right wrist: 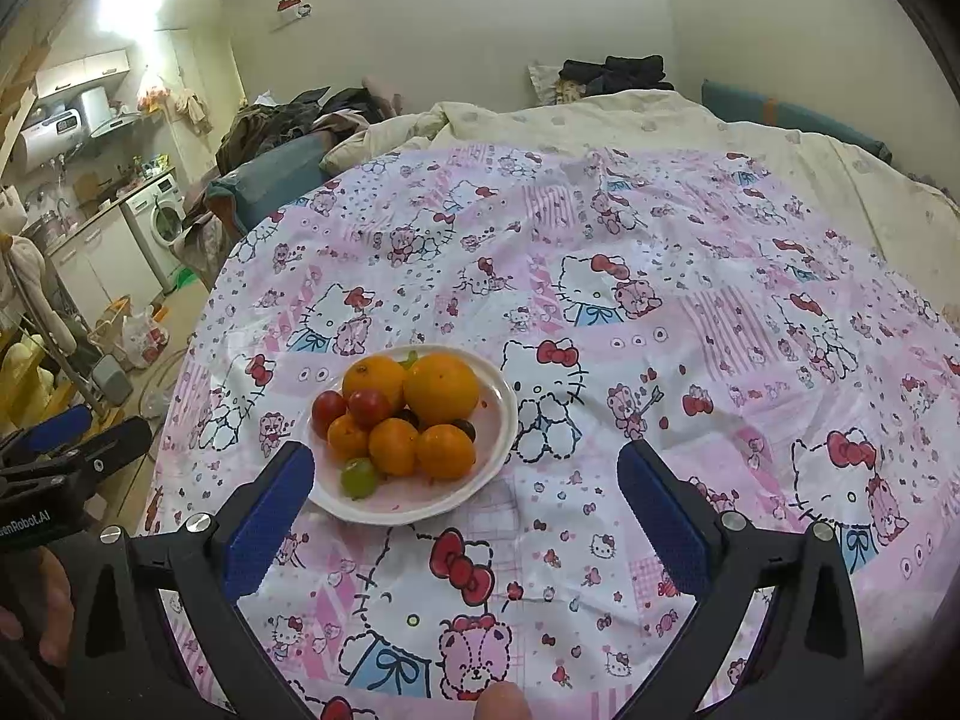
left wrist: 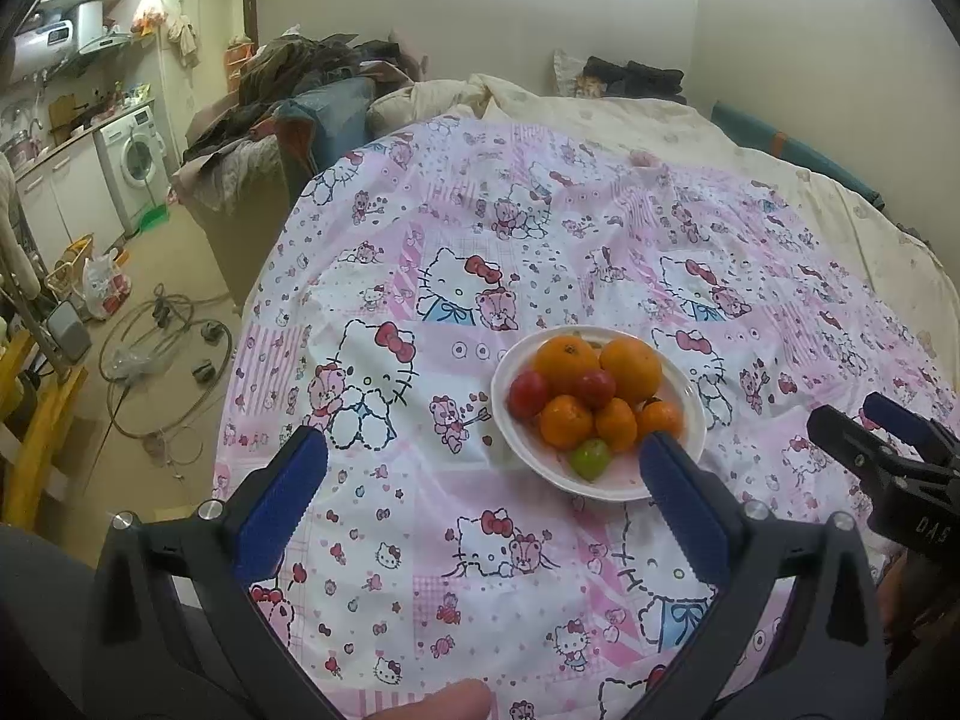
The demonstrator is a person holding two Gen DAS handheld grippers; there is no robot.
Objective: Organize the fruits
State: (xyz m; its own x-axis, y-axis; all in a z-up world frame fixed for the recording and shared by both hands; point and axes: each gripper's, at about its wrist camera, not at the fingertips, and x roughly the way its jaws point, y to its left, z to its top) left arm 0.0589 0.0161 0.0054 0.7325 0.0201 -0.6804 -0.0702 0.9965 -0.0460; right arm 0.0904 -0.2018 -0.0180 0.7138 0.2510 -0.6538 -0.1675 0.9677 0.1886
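Fruit plate sits just ahead, seemingly untouched, between wide-apart left gripper and right gripper

Pink cartoon-cat sheet over bed; washing machine left; hose on floor.

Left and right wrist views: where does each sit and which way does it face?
Left wrist: on the open left gripper, facing the plate ahead-right; right gripper at right edge.
Right wrist: on the open right gripper, plate ahead-left; left gripper at left edge.
Shared: the fruit plate, the patterned cloth.
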